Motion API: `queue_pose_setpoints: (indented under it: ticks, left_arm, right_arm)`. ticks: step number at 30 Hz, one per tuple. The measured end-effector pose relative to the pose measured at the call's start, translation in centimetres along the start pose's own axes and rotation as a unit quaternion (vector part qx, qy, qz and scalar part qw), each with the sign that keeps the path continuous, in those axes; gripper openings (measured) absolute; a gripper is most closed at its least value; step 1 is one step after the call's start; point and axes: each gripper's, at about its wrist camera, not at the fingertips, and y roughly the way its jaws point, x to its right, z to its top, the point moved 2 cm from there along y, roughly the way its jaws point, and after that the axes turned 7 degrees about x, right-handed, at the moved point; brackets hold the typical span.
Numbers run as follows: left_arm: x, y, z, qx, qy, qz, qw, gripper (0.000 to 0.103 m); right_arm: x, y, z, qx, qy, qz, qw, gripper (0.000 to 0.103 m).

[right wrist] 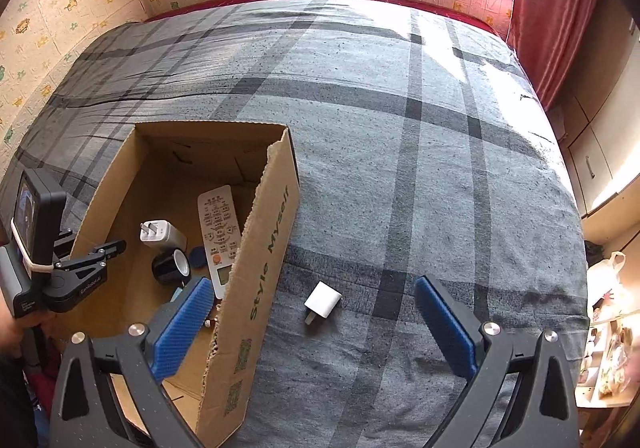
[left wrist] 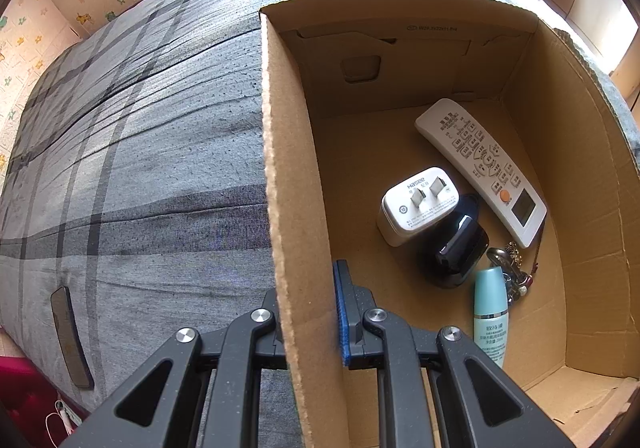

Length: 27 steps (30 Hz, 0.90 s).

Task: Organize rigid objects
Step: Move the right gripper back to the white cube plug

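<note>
On the bed (right wrist: pixel 400 152), just beside the cardboard box (right wrist: pixel 264 288), lies a small white charger (right wrist: pixel 322 301). Right hand-held gripper (right wrist: pixel 316 332) is spread wide above it. Left hand-held gripper (left wrist: pixel 310 312) pinches the box wall. Next, I think: lower, squeeze the charger, lift it into the box.

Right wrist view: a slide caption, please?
Open right gripper above a small white charger on the bed, beside the cardboard box.

A grey plaid bed (right wrist: pixel 400 128) carries a cardboard box (right wrist: pixel 260 268), a small white charger (right wrist: pixel 322 300) and a dark phone (left wrist: pixel 70 336)
</note>
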Motion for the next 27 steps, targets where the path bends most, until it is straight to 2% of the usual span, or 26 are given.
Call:
queue_pose_setpoints:
  ticks: [13, 19, 27]
  left_arm:
    - [0.1, 0.0, 0.1, 0.0, 0.001, 0.001, 1.0, 0.016]
    - [0.0, 0.0, 0.0, 0.001, -0.001, 0.001, 1.0, 0.016]
    - [0.1, 0.2, 0.0, 0.0, 0.003, 0.004, 1.0, 0.016]
  right_arm:
    - [3.0, 2.2, -3.5, -0.008, 0.007, -0.028, 1.0, 0.103]
    - [3.4, 3.6, -5.2, -0.008, 0.007, -0.012, 1.0, 0.103]
    - [3.7, 4.8, -5.7, -0.005, 0.003, 0.004, 1.0, 0.102]
